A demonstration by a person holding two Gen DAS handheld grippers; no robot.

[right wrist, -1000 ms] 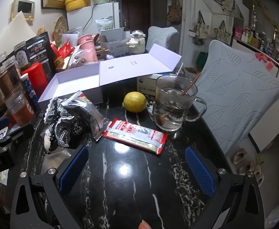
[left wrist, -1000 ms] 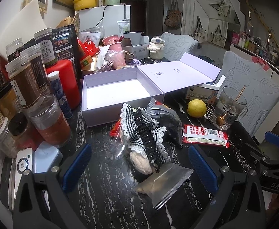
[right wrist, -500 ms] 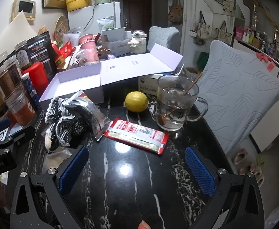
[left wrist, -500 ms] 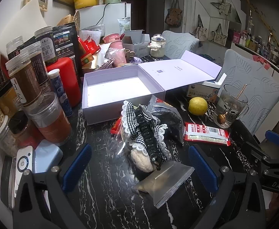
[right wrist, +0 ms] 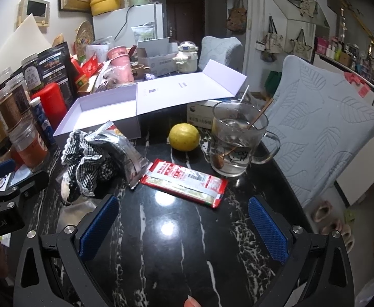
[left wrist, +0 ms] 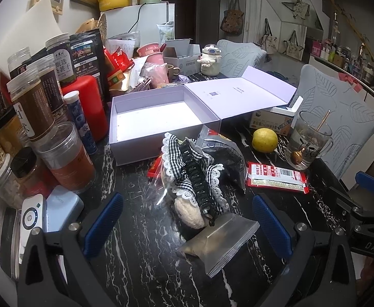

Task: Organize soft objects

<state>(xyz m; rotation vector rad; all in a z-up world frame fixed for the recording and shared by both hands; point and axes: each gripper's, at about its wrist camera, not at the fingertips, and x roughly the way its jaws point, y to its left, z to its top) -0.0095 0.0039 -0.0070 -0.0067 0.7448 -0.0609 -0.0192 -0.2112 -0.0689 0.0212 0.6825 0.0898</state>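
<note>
Left gripper: jaws spread wide, nothing held, hovering over the black marble table. Between its blue pads lie a silver foil pouch and, just beyond, a black-and-white gingham cloth with lace trim heaped on a cream plush item. Behind the heap stands an open lilac box, empty.

Right gripper: jaws wide apart, empty, above bare table. Ahead lie a red snack packet, a lemon and a glass mug.
</note>
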